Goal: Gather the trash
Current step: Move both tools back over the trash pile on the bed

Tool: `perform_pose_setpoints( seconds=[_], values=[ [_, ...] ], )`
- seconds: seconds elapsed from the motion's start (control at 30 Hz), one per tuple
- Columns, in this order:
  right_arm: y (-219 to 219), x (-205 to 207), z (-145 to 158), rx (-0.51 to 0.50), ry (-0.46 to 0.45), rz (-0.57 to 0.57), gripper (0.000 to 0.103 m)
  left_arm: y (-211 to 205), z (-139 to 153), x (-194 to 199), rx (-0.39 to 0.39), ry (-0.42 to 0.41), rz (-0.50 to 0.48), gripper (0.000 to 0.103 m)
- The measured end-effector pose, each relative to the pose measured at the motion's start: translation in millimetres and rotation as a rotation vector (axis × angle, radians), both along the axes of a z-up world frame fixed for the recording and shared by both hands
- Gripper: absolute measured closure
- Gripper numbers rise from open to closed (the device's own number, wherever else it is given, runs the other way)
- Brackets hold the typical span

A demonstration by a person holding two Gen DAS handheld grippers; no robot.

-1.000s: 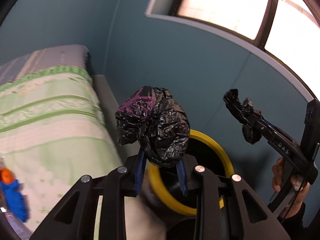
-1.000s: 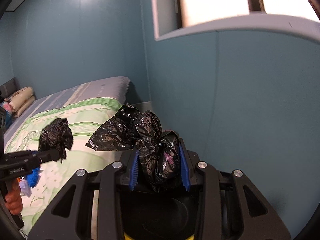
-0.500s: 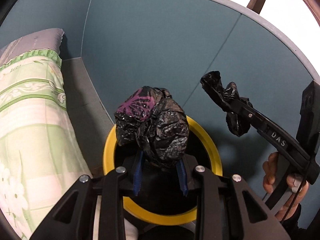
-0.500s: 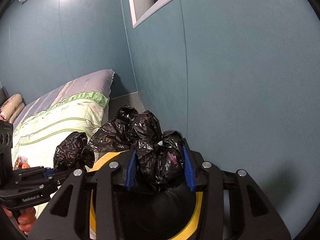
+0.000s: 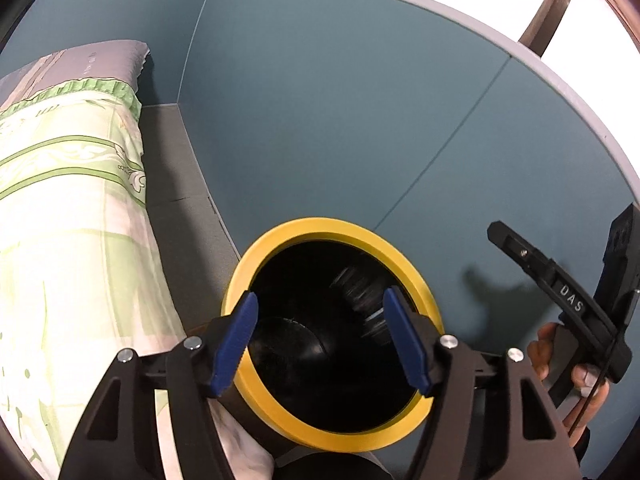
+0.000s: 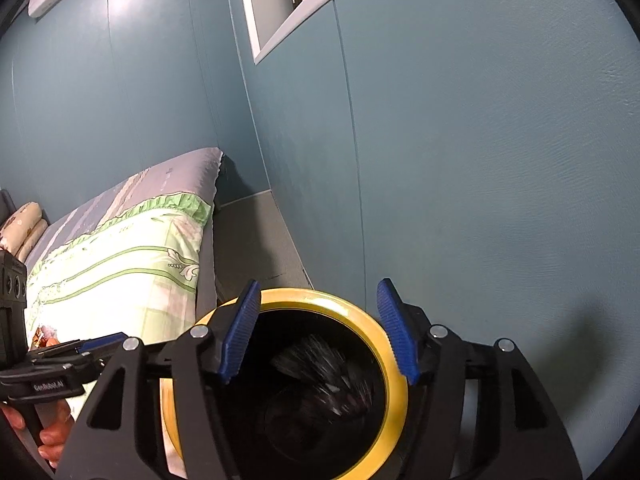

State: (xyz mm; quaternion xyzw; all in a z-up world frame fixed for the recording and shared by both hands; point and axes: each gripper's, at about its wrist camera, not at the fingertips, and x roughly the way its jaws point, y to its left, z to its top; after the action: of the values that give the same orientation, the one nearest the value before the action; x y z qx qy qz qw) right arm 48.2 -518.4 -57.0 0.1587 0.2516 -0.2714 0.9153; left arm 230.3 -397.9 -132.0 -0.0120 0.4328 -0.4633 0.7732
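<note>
As my jaws have just been opening, left gripper [image 5: 318,338] and right gripper [image 6: 316,330] gape empty above the yellow-rimmed bin [image 5: 408,268], blurred black bags [image 6: 320,376] inside.

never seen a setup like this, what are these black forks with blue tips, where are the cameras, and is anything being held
No robot here: a person holds a handheld two-finger tool in each hand, each with a fisheye camera looking along its fingers. One picture is from the left tool, one from the right tool. Both hover over a yellow-rimmed bin standing on the floor between a bed and a blue wall. Both tools' jaws have just been opening and nothing is between them now. The blurred black bags of trash are falling into the bin.
</note>
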Motion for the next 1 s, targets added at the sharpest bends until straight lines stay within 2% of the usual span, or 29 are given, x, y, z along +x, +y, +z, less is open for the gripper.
perform_pose_setpoints(
  seconds=[0.3,0.47,0.73,1.0],
  values=[
    [21.5,-12.4,17.0,-0.024,-0.033,0.022,0.044,42.1,27.8,12.4,-0.034,-0.039,0.081,0.041],
    [46.1,-8.2,31.3,-0.057,-0.056,0.073,0.041,83.3,44.4,21.8,-0.046,-0.079,0.156,0.037],
    [100.5,16.7,51.5,-0.098,-0.086,0.212,0.037,169.1,73.1,32.9,-0.050,-0.138,0.302,0.027],
    [159.2,50.1,61.3,-0.125,-0.115,0.388,0.030,257.1,88.2,40.0,-0.023,-0.199,0.456,0.016]
  ],
)
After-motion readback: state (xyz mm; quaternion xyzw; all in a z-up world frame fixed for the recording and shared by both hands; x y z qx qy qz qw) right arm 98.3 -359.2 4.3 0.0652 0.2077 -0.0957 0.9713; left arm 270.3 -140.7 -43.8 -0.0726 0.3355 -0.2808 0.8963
